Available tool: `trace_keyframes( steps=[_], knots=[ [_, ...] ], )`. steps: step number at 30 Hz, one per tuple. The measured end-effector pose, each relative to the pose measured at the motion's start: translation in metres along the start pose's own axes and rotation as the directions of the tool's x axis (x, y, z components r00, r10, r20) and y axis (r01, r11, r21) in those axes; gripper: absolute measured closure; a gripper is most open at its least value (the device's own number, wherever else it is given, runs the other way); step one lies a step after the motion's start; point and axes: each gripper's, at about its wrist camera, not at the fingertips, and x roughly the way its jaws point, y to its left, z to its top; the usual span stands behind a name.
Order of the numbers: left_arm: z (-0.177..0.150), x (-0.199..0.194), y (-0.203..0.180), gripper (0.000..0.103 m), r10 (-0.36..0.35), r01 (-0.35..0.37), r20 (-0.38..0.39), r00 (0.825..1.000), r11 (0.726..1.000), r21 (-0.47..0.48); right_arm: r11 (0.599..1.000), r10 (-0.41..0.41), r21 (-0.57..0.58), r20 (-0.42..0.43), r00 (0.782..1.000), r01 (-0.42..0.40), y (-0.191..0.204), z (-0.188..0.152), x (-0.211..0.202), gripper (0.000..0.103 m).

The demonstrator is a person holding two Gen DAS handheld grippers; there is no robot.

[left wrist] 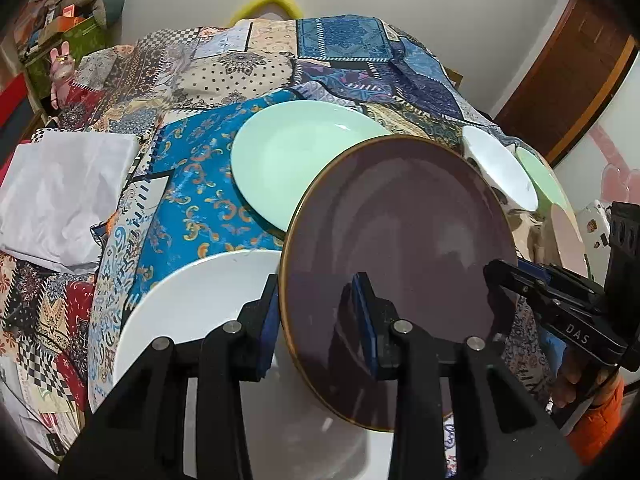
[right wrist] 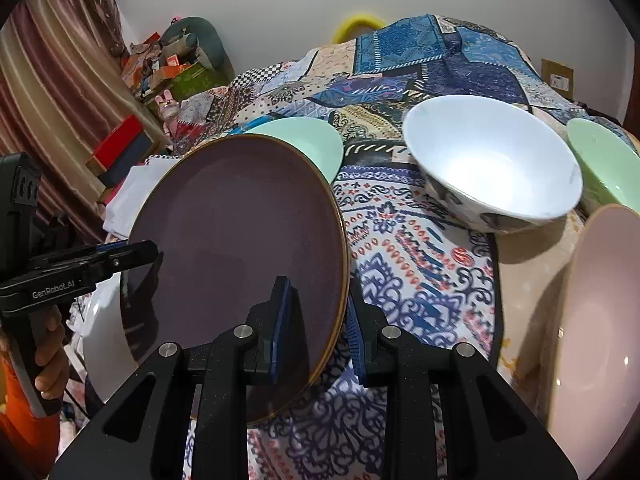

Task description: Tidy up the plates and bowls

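Patchwork cloth (left wrist: 224,184) covers the table, and everything sits around the purple plate (left wrist: 400,220), held tilted above it. The left gripper (left wrist: 320,312) and right gripper (right wrist: 316,320) each clamp opposite rims, the edge pinched between blue pads. Behind it lies the mint plate (left wrist: 288,148); under its left edge the white plate (left wrist: 192,304). The step looks like carrying it to a stack; next, lower it level onto one.

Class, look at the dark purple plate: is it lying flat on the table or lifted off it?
Lifted. The purple plate hangs tilted above the white plate, its rim pinched by the left gripper and right gripper.
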Motion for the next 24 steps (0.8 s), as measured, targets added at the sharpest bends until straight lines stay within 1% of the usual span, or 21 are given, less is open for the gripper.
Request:
trace_keyframes(
  steps=[16, 24],
  knots=[
    [-0.018, -0.021, -0.044, 0.069, -0.032, 0.032, 0.008, 0.999, 0.999, 0.041, 0.999, -0.039, 0.027, 0.034, 0.999, 0.038, -0.014, -0.020, -0.042, 0.079],
    [-0.032, -0.019, -0.067, 0.069, -0.040, 0.042, -0.028, 0.999, 0.997, 0.062, 0.996, -0.062, 0.060, 0.036, 0.997, 0.060, -0.028, -0.033, -0.056, 0.079]
  ],
)
